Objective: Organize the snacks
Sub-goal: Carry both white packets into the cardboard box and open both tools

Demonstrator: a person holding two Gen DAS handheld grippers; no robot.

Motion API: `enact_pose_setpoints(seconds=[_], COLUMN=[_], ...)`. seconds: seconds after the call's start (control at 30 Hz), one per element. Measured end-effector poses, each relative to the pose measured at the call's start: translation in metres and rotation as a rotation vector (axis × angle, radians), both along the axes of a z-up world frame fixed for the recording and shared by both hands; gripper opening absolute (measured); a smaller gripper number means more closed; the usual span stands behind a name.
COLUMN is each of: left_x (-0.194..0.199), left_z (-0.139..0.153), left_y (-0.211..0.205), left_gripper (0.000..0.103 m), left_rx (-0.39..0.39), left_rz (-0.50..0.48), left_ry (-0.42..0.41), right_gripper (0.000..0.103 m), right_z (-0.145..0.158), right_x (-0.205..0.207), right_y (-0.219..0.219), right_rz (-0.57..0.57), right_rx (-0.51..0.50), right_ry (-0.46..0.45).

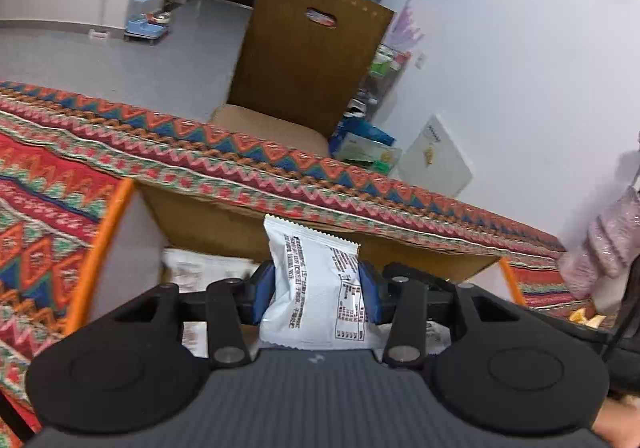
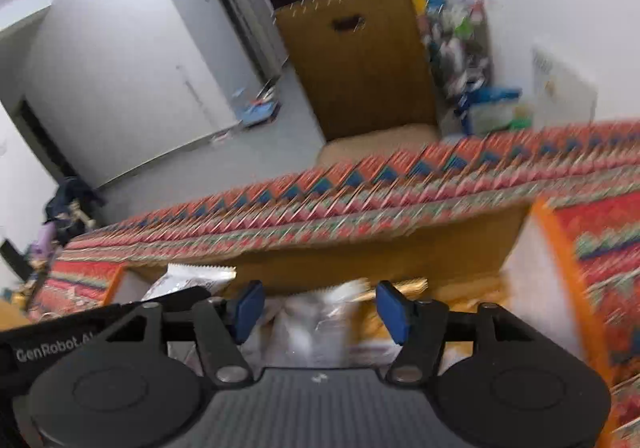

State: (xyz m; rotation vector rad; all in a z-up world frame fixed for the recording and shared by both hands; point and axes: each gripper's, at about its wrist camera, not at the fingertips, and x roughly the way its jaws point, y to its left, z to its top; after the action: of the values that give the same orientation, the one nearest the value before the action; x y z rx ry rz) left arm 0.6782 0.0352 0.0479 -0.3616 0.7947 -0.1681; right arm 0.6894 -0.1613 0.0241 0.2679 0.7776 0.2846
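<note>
Left gripper [image 1: 316, 288] pinches a white snack packet [image 1: 312, 288] upright over the orange-rimmed cardboard box [image 1: 224, 224] on the patterned tablecloth [image 1: 48, 167]; right gripper [image 2: 320, 308], at three o'clock, hangs spread and empty above packets inside. Next, seemingly: lower and release.

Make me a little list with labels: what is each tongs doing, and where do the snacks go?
left tongs: shut on a white snack packet, held upright
right tongs: open, holding nothing, above the packets in the box
box: cardboard with orange edges, open, more packets inside
table cover: red, orange and blue zigzag cloth
behind the table: a brown chair
right view: blurry
</note>
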Motion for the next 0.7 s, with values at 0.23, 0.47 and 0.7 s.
enact_pose_setpoints(seconds=[0.23, 0.47, 0.7], left_x=[0.005, -0.017, -0.074], left_z=[-0.011, 0.016, 0.076], left_y=[-0.025, -0.013, -0.003], left_gripper=[0.063, 0.067, 0.074], left_rx=[0.007, 0.008, 0.089], left_rz=[-0.039, -0.008, -0.015], left_ry=[0.037, 0.016, -0.072], right_gripper=[0.068, 0.068, 0.07], right_z=[0.027, 0.05, 0.081], right_x=[-0.011, -0.031, -0.078], right_y=[-0.035, -0.06, -0.073], right_rz=[-0.048, -0.063, -0.034], right_rx=[-0.02, -0.056, -0.096], right_ry=[-0.076, -0.103, -0.133])
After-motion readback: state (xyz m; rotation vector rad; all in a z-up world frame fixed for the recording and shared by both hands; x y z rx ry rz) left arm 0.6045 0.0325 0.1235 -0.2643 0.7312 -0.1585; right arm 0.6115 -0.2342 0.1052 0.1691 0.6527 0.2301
